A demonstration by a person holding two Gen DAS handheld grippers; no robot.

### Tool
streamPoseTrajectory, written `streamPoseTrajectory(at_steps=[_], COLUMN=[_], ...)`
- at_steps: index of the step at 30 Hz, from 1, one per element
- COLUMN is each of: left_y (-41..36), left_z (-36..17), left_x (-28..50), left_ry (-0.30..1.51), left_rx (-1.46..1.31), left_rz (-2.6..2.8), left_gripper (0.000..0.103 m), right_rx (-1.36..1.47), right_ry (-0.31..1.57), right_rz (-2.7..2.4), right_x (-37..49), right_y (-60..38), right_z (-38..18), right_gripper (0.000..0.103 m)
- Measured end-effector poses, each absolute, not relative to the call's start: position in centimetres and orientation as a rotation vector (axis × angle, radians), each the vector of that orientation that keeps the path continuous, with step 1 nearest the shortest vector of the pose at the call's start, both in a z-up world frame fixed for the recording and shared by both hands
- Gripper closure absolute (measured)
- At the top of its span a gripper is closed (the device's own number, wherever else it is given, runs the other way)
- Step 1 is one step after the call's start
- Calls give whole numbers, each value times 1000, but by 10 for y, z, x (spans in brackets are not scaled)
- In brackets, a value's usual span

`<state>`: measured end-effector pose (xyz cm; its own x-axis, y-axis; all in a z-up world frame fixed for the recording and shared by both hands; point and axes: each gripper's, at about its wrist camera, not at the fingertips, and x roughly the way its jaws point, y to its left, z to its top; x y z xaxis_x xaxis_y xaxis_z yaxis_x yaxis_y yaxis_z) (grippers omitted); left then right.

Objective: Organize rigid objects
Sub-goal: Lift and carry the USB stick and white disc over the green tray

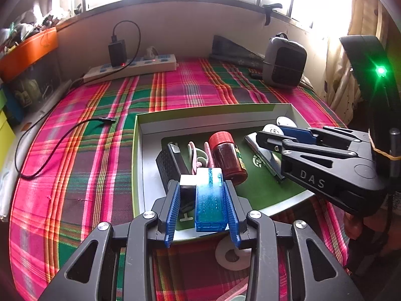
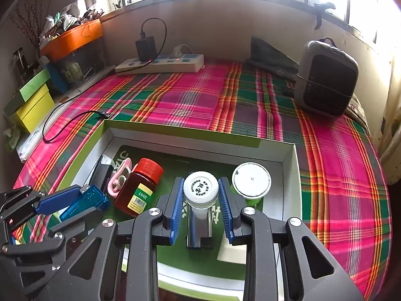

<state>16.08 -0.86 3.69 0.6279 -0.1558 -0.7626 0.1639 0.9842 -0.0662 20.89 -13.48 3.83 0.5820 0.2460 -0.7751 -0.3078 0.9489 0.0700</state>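
Most of the sorting looks done: the open box (image 2: 290,155) on the plaid-covered bed already holds a red-capped brown bottle (image 2: 140,188), a pink clip (image 2: 117,178), a black case (image 1: 168,165) and a white-lidded jar (image 2: 251,180). The left hand-held gripper (image 1: 203,200) is clamped on a blue translucent device (image 1: 209,200) over the box's near edge. The right hand-held gripper (image 2: 200,200) grips a white-capped bottle (image 2: 200,186) inside the box. Both await placing; a white ring (image 1: 233,255) lies outside.

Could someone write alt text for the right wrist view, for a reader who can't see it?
The right claw grips a white-capped bottle above an open box on a plaid cloth.
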Motion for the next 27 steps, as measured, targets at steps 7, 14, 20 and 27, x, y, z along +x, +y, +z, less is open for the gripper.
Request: streamPoseTrajectory(at_steps=[7, 14, 20, 27], left_y=[-8, -6, -5, -4], left_z=[37, 36, 36, 35], left_x=[161, 162, 162, 162], left_ry=[874, 877, 875, 874], left_rx=[7, 2, -1, 1], left_rz=[-185, -185, -189, -191], left_gripper=[70, 70, 70, 69], right_rx=[-84, -107, -115, -118], right_ry=[899, 900, 893, 892], right_rz=[341, 363, 372, 377], right_x=[215, 221, 221, 222], right_y=[-128, -119, -116, -115], right_z=[33, 28, 28, 27], right_gripper=[74, 74, 74, 74])
